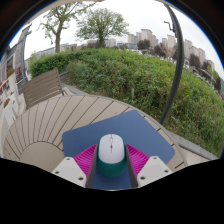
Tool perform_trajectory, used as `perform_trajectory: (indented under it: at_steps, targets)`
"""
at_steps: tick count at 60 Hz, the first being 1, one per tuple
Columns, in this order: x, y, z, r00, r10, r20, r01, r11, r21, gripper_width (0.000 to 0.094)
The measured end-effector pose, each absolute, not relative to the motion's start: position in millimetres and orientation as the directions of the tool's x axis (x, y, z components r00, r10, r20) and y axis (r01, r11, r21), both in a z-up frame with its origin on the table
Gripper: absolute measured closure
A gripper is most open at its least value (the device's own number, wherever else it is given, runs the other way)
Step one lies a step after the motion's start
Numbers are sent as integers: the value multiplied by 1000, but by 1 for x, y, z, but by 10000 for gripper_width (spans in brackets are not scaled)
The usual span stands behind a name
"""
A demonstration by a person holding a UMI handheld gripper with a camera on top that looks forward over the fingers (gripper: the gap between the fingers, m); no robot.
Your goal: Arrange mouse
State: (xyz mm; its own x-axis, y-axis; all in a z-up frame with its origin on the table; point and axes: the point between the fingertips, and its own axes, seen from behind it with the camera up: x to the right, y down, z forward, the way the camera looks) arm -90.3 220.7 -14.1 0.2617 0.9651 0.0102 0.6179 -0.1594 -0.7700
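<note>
Seemingly the carrying step is in hand: the mouse (111, 152), white with a green base, sits above the near edge of the blue mat (125, 130) on the slatted round table (50, 118). Next comes lowering it squarely onto the mat, then release. The gripper (111, 160) is closed partway, both pink pads (86, 157) pressing the mouse's sides.

Outdoors, daylight: slatted wood table (60, 115), hedge (140, 75), trees (100, 22), bldgs (150, 38) behind.
</note>
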Motion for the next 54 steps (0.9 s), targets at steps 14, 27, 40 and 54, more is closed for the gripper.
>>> perform_trajectory:
  at_steps: [14,27,40,54]
  targets:
    - [-50,226,53,316,949,-7,601,-206,-772,90]
    - [76,176,145,292,956,-37,674,-233,-701,89]
    - [172,143,180,262,964,-40,710,-221,-668,88]
    - [190,155,195,282,959,-16,676,-210,-707,86]
